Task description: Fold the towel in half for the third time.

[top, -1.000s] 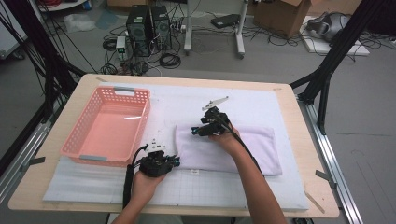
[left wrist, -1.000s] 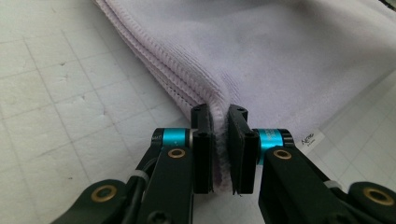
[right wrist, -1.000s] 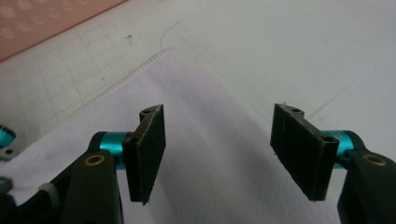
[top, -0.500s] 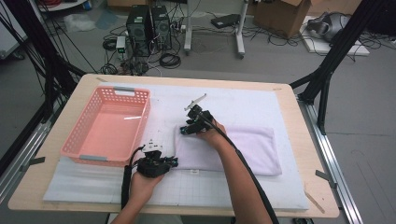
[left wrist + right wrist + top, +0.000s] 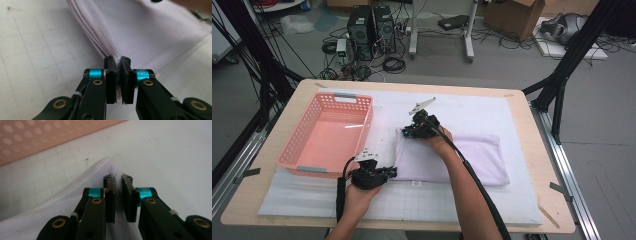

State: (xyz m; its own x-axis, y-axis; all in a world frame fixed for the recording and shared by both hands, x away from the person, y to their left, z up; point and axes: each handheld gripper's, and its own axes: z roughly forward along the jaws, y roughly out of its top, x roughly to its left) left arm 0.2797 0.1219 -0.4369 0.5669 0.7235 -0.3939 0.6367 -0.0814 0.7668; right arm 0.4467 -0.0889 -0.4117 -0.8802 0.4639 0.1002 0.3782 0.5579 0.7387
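Your pink plastic basket (image 5: 326, 134) sits at 9 o'clock on the table (image 5: 542, 150). It is rectangular, with perforated lattice walls and an empty floor, placed beside the work so that finished cloth likely has a short path into it.

At 7 o'clock, your left gripper (image 5: 388, 172) has its fingers (image 5: 110, 72) closed nearly flat on the near left corner of the folded towel (image 5: 452, 160). The left gripper view shows the stitched edge layers (image 5: 96, 32) pinched between the pads. The cloth is pale lilac, with ribbed hems stacked in several plies.

The towel lies at the centre of the table on a white gridded mat (image 5: 462, 200), as a soft, slack oblong. Its long side runs from 9 to 3 o'clock.

At 12 o'clock from the left gripper, your right gripper (image 5: 408, 132) holds the far left corner. Its fingers (image 5: 128, 195) have just been closing. The right gripper view shows the rounded corner of the terry cloth (image 5: 107, 163) bunched between them, clamped with little gap.

Holding both corners of one short edge keeps that edge straight and taut. This grip suits lifting the edge and carrying it across toward 3 o'clock for another fold. Expect the cloth to sag between grips, since nothing stiffens it.
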